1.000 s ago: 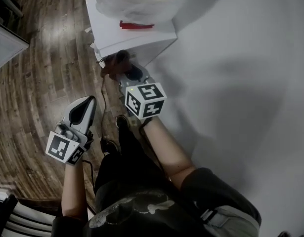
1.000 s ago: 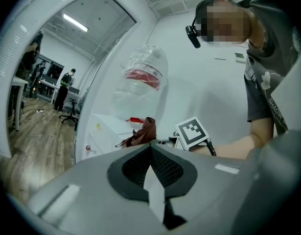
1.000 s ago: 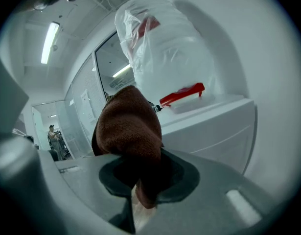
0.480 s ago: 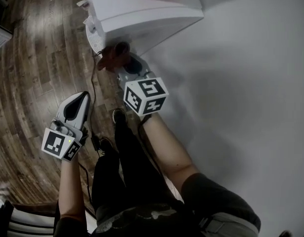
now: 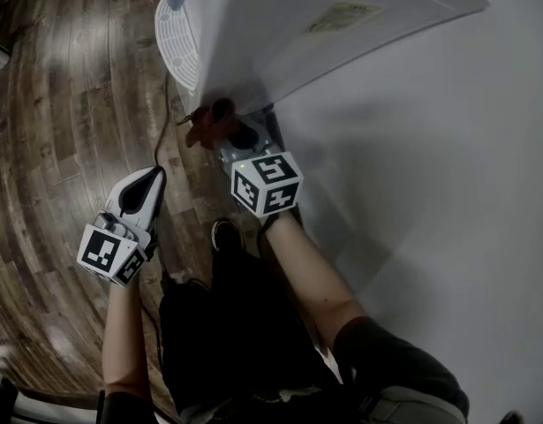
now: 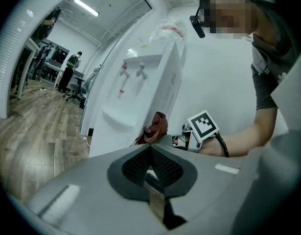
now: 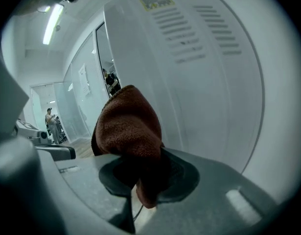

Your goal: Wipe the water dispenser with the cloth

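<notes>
The white water dispenser (image 5: 315,25) stands against the wall; its side panel (image 7: 189,67) with vent slots fills the right gripper view. A rust-brown cloth (image 7: 128,131) is bunched in my right gripper (image 5: 220,124), which is shut on it and holds it at the dispenser's side panel. The cloth (image 5: 209,122) shows as a small brown lump under the dispenser's edge in the head view. In the left gripper view the dispenser's front with its taps (image 6: 133,72) and the cloth (image 6: 154,129) show. My left gripper (image 5: 146,184) hangs lower left, shut, holding nothing.
Wood floor (image 5: 68,104) spreads to the left. The dispenser's drip tray (image 5: 178,38) juts out at its front. A dark cable (image 5: 165,113) runs down beside it. The white wall (image 5: 430,166) is on the right. People stand far off in the room (image 6: 69,70).
The head view has swung so the dispenser's side panel now fills the top. My right gripper with the cloth stays at the dispenser's side. The left gripper has barely moved.
</notes>
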Demonstrator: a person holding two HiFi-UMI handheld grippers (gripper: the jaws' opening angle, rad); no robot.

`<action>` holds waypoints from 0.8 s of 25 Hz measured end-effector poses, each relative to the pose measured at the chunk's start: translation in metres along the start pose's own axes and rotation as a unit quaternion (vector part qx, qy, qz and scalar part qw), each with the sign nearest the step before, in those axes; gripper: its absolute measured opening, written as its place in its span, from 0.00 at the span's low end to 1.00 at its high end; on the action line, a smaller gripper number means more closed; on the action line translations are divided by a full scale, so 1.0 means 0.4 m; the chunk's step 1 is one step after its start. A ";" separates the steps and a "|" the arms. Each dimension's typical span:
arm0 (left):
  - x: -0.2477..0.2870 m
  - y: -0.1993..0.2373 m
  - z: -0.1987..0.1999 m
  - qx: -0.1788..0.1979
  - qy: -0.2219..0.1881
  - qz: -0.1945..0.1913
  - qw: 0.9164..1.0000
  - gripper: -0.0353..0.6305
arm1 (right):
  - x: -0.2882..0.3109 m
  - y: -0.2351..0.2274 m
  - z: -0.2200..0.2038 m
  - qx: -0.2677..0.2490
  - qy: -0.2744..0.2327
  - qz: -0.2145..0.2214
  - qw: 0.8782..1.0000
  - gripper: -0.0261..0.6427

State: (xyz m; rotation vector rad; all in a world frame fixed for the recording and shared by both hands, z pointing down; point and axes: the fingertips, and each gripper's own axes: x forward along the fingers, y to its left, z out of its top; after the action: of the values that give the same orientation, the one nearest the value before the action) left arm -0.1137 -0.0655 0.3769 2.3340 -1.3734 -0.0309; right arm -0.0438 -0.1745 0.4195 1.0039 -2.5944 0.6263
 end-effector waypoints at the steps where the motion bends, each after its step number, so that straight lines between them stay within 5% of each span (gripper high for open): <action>1: 0.011 0.023 -0.043 0.000 0.004 0.000 1.000 0.08 | 0.021 -0.012 -0.045 -0.004 0.006 0.002 1.000 0.13; 13: 0.152 0.282 -0.429 0.030 0.018 -0.016 0.999 0.08 | 0.245 -0.180 -0.491 -0.040 0.057 0.020 0.997 0.13; 20: 0.165 0.366 -0.477 0.053 0.036 -0.016 0.998 0.08 | 0.278 -0.247 -0.598 -0.030 0.078 -0.002 0.996 0.13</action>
State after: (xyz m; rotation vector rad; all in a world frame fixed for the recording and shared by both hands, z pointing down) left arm -0.1573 -0.1149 0.6176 2.4185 -1.3319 0.1187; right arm -0.0294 -0.1852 0.7005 0.9038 -2.4587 0.5974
